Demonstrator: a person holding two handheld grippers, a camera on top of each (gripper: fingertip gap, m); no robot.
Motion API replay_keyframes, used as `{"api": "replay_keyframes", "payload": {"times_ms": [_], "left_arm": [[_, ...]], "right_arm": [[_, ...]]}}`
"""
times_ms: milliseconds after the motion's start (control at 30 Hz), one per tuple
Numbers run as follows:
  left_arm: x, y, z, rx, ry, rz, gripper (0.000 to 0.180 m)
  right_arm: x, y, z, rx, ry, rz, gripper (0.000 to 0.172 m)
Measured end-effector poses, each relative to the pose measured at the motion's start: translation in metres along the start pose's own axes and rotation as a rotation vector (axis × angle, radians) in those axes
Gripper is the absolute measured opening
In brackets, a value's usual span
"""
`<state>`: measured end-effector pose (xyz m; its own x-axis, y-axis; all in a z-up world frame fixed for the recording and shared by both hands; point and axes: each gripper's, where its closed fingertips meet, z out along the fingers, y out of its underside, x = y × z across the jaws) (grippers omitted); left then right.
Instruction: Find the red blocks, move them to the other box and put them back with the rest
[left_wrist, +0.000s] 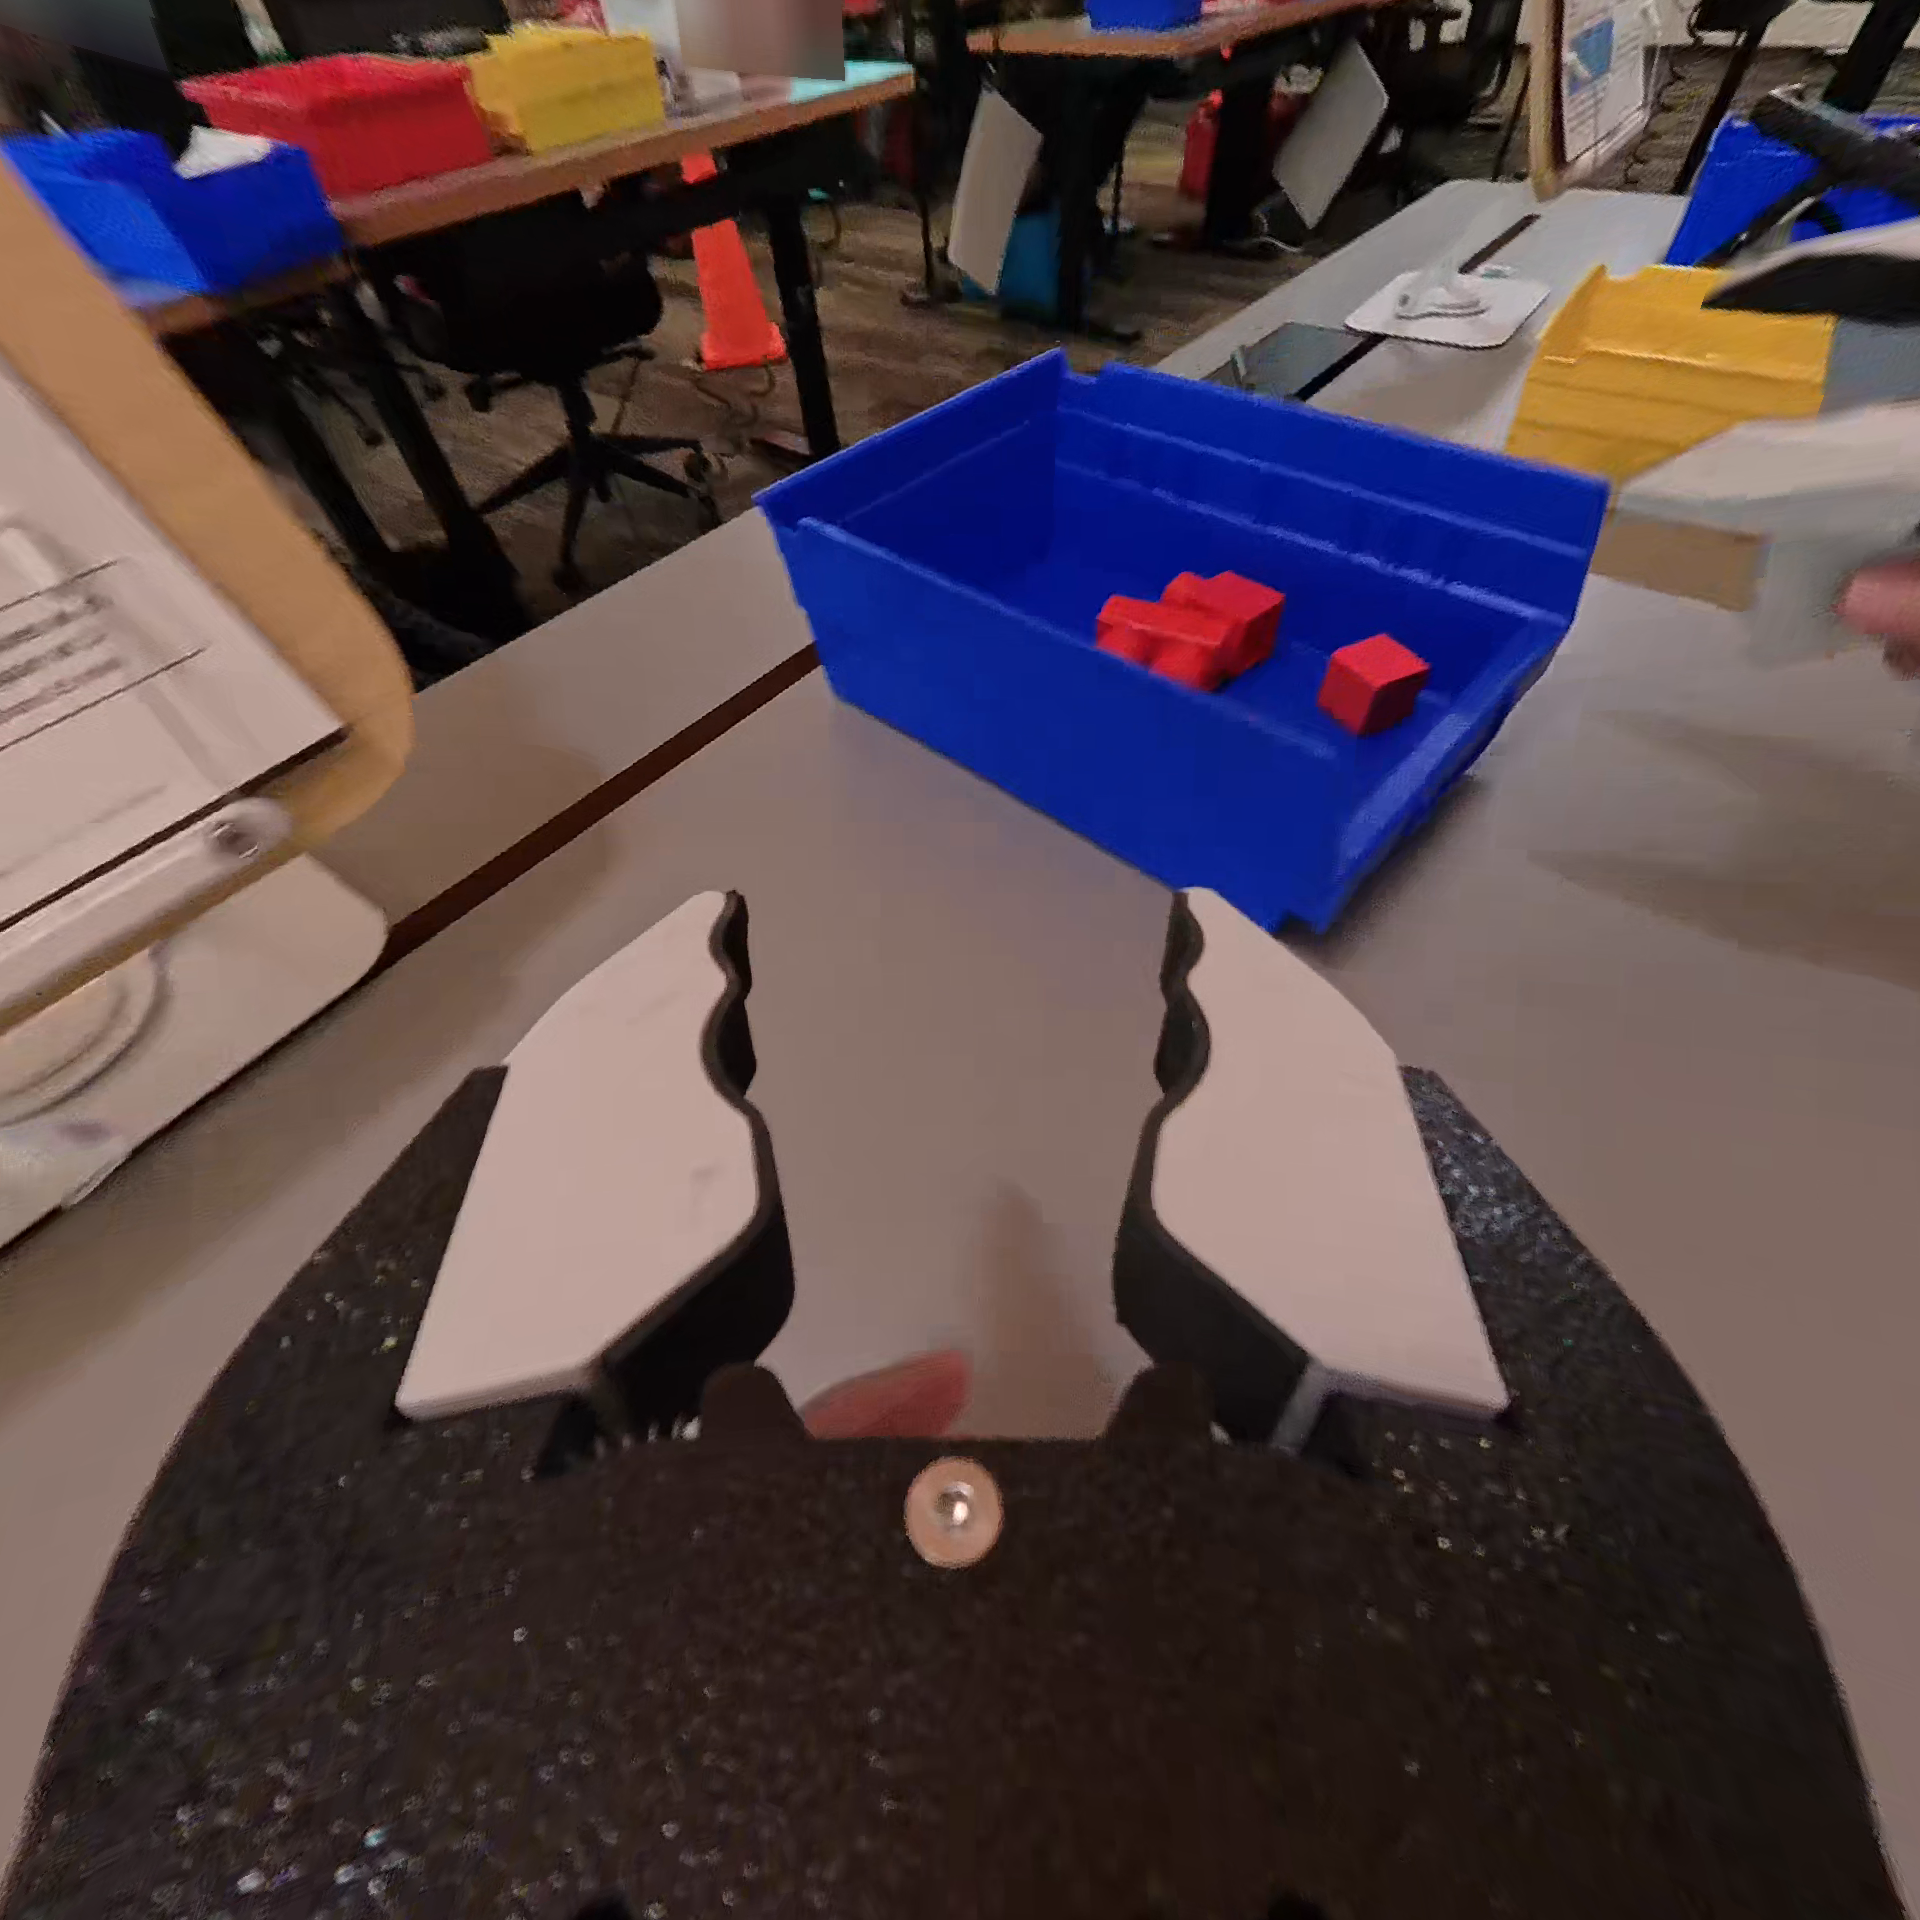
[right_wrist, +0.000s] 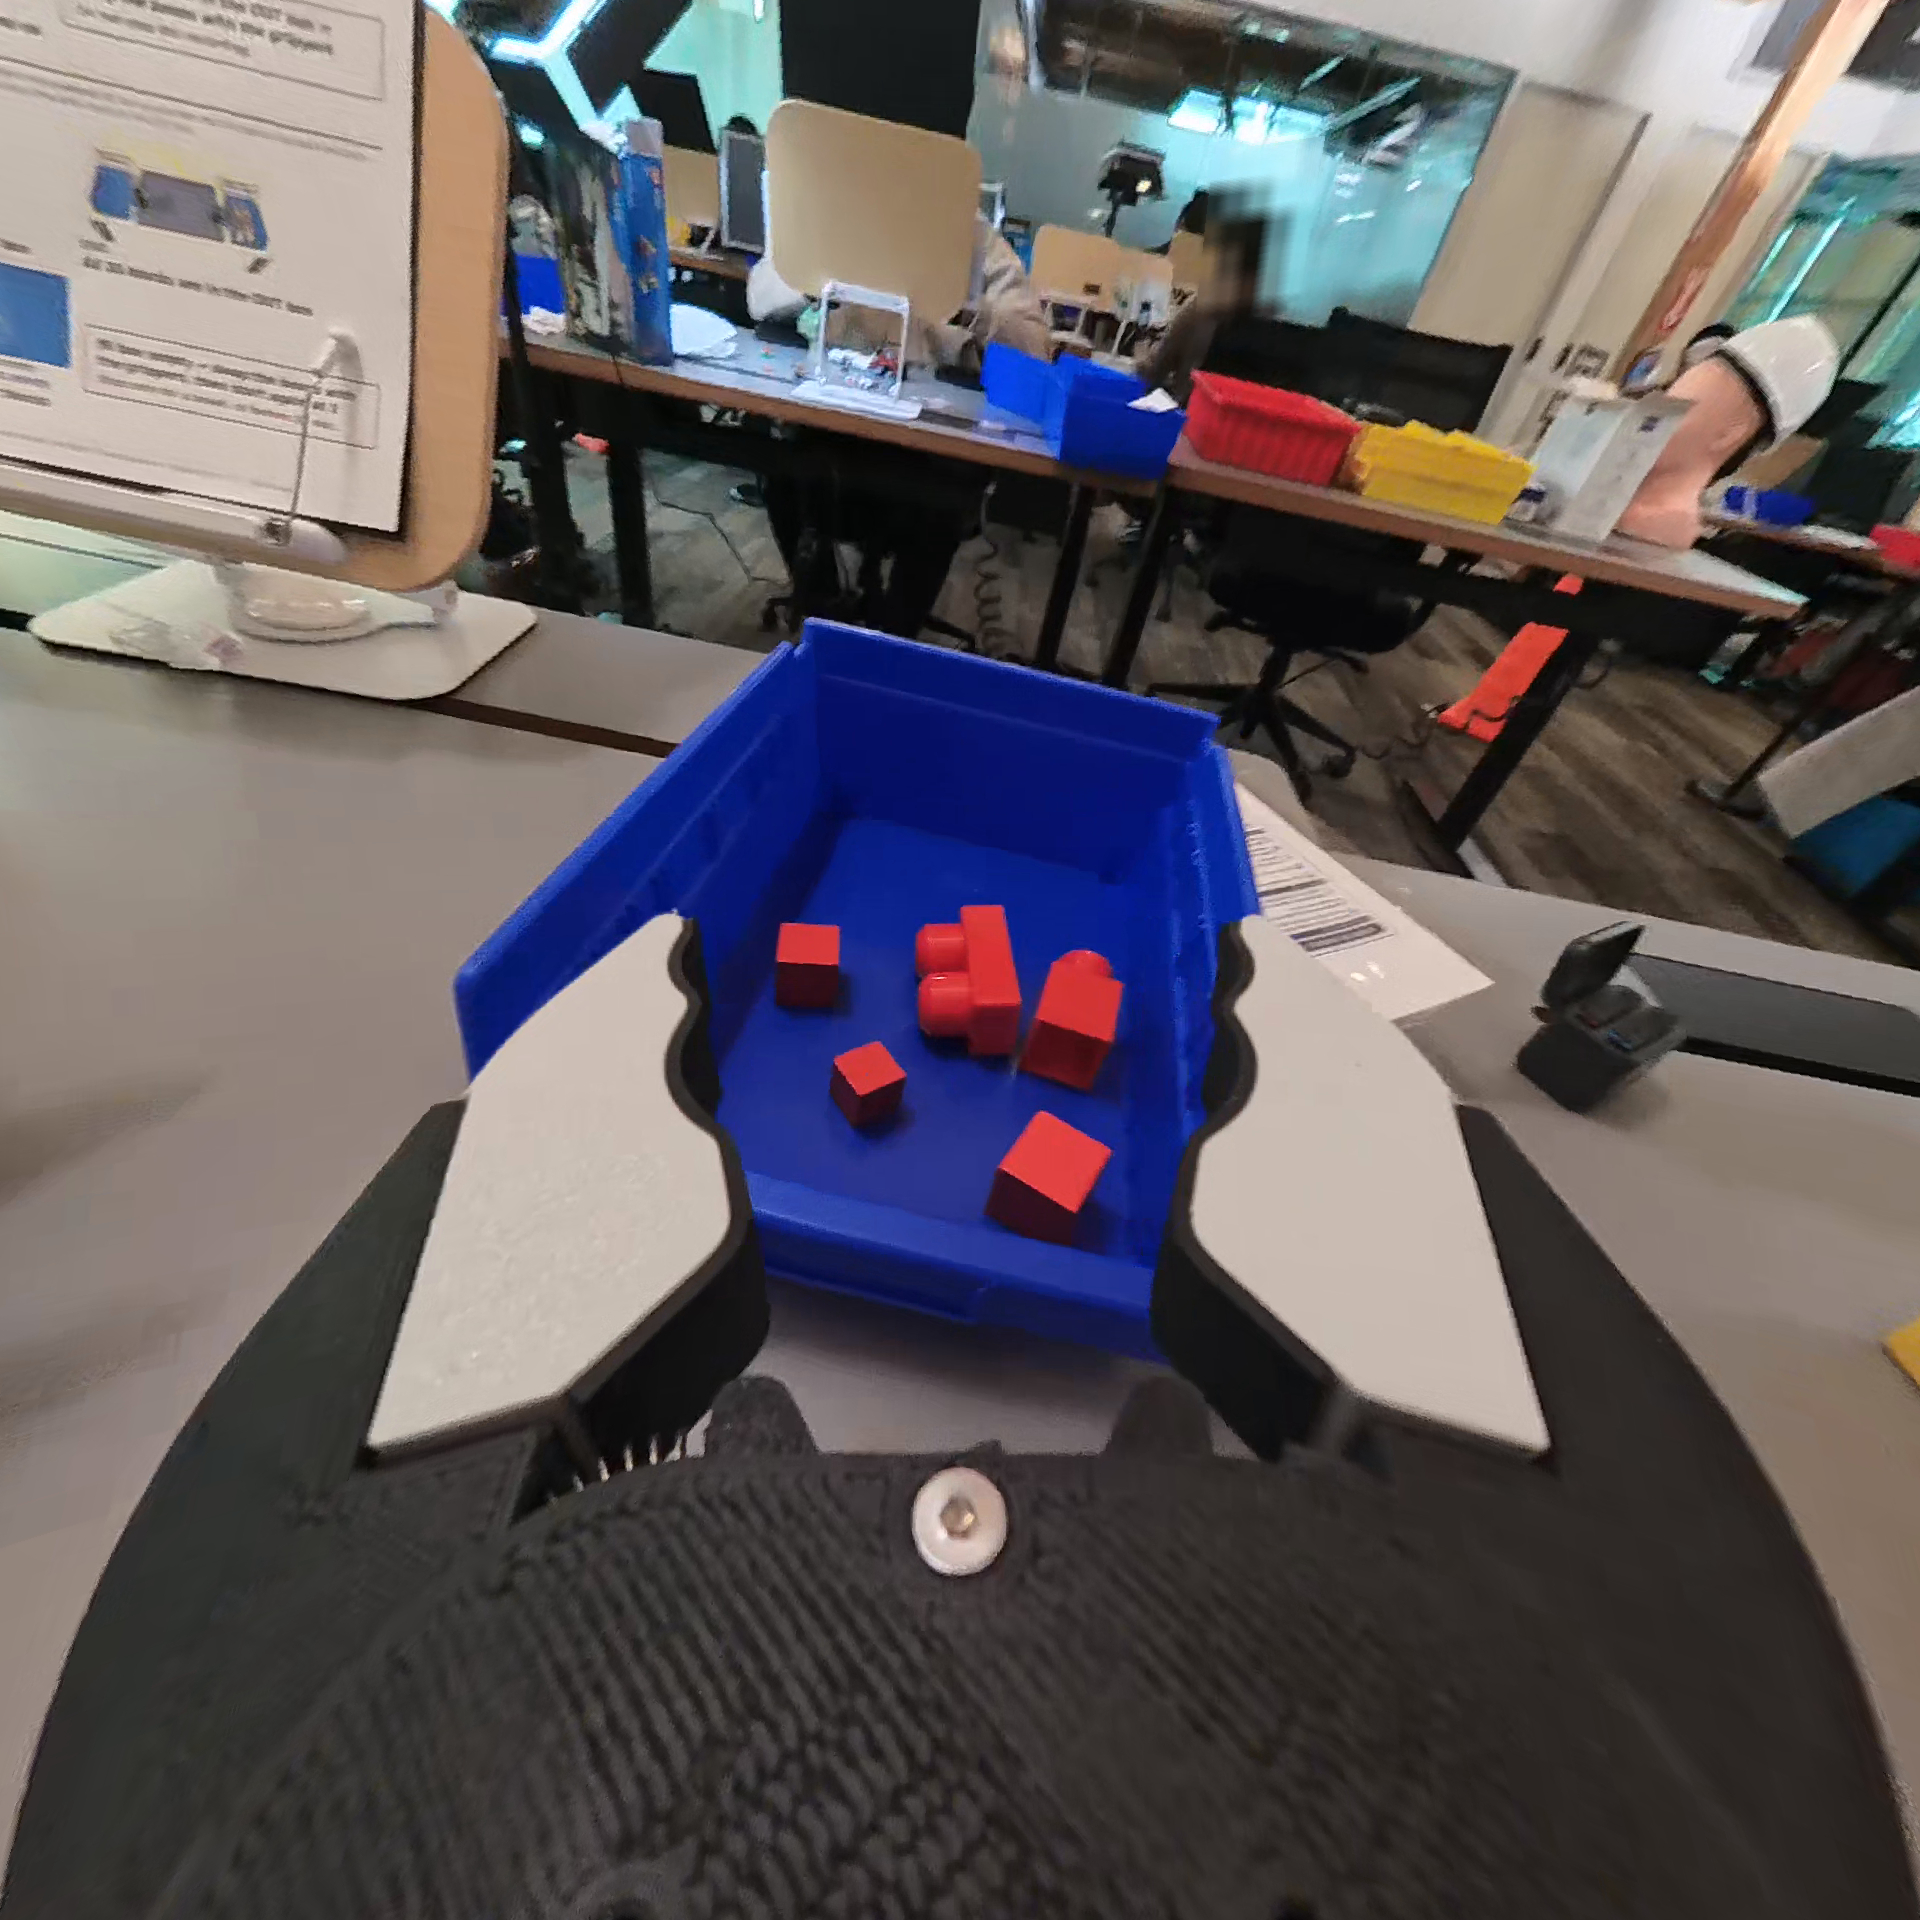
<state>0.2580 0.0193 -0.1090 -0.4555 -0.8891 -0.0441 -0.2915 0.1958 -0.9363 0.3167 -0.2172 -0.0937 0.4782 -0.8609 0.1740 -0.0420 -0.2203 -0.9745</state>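
In the left wrist view, my left gripper (left_wrist: 954, 914) fills the lower half of the frame, its two grey fingers (left_wrist: 623, 1122) spread apart with only bare grey table (left_wrist: 935, 810) between them, nothing in the grasp. The blue bin (left_wrist: 1039, 686) sits above and right of centre, its near corner just beside the tip of the finger on the right of the frame. Inside it I see a cluster of red blocks (left_wrist: 1195, 623) and one single red cube (left_wrist: 1371, 681) to their right. A yellow bin (left_wrist: 1662, 364) stands at the upper right, behind the blue one. The right gripper (left_wrist: 1818, 488) comes in blurred at the right edge, so I cannot judge its fingers from here. A tan board with a paper sheet (left_wrist: 135, 623) leans at the left edge.

In the right wrist view, my right gripper (right_wrist: 956, 945) is spread wide and holds nothing; the fingers (right_wrist: 582, 1143) frame the blue bin (right_wrist: 623, 894), which sits at the centre of the frame. Five red pieces lie on its floor: a cube (right_wrist: 807, 961) at upper left, a studded brick (right_wrist: 977, 977) in the middle, a second studded brick (right_wrist: 1075, 1018) right of it, a small cube (right_wrist: 868, 1081) below, and a larger cube (right_wrist: 1047, 1174) at lower right. A white sheet with a barcode (right_wrist: 1340, 935) lies right of the bin, and a small black case (right_wrist: 1595, 1029) sits further right.
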Motion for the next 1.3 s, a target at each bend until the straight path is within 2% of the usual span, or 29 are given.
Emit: {"api": "replay_keyframes", "payload": {"times_ms": [100,267,367,567,633,767,800,867,900,933,1067,1300], "left_arm": [[0.026,-0.033,0.043,-0.05,0.093,-0.093,0.082],[0.047,-0.033,0.114,-0.373,0.188,-0.339,0.089],[0.039,-0.03,0.146,-0.48,0.115,-0.428,0.083],[0.024,-0.01,0.186,-0.65,-0.014,-0.445,0.089],[0.019,-0.001,0.198,-0.671,-0.057,-0.442,0.084],[0.012,0.023,0.216,-0.746,-0.155,-0.459,0.076],[0.009,0.029,0.219,-0.772,-0.18,-0.446,0.068],[0.002,0.041,0.222,-0.821,-0.227,-0.398,0.037],[0.002,0.044,0.226,-0.825,-0.231,-0.402,0.035],[0.002,0.047,0.228,-0.825,-0.233,-0.419,0.019],[-0.003,0.048,0.232,-0.821,-0.252,-0.403,0.014],[-0.013,0.051,0.219,-0.853,-0.143,-0.447,0.008]], "right_arm": [[0.008,0.004,-0.004,-0.011,0.026,0.002,0.091],[0.026,0.035,-0.005,-0.162,0.107,-0.044,0.092],[0.038,0.044,-0.009,-0.202,0.15,-0.06,0.092],[0.045,0.052,-0.018,-0.219,0.164,-0.056,0.091],[0.051,0.055,-0.021,-0.234,0.19,-0.061,0.091],[0.054,0.061,-0.024,-0.254,0.195,-0.064,0.091],[0.055,0.063,-0.026,-0.261,0.196,-0.066,0.091],[0.058,0.065,-0.03,-0.269,0.206,-0.072,0.09],[0.06,0.065,-0.032,-0.27,0.212,-0.072,0.09],[0.062,0.066,-0.034,-0.27,0.217,-0.07,0.09],[0.069,0.07,-0.042,-0.275,0.227,-0.052,0.089],[0.07,0.066,-0.054,-0.235,0.211,-0.023,0.087]]}}
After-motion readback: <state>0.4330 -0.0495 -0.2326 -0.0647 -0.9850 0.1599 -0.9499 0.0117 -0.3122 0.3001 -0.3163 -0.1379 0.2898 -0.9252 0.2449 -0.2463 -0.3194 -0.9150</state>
